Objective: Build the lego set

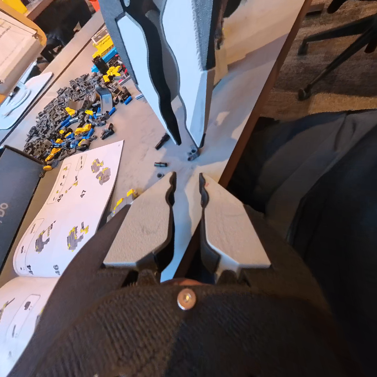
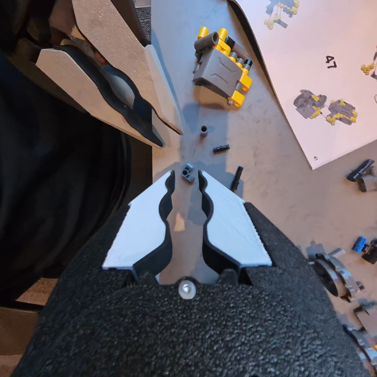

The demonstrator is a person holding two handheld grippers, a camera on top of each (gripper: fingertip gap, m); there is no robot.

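Right wrist view: right gripper (image 2: 186,173) is held apart around small grey connector (image 2: 187,172) on grey table (image 2: 265,193), nothing gripped. Left gripper (image 1: 187,176) is held apart, empty, near two black pins (image 1: 160,164).

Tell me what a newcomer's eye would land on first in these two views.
First, the two claws meeting tip to tip near the table's front edge: the right claw open around a small grey connector piece, the left claw open and empty opposite. Next, the grey-and-yellow brick assembly just beyond, beside the open instruction booklet. Then the big heap of grey, blue and yellow parts farther back.
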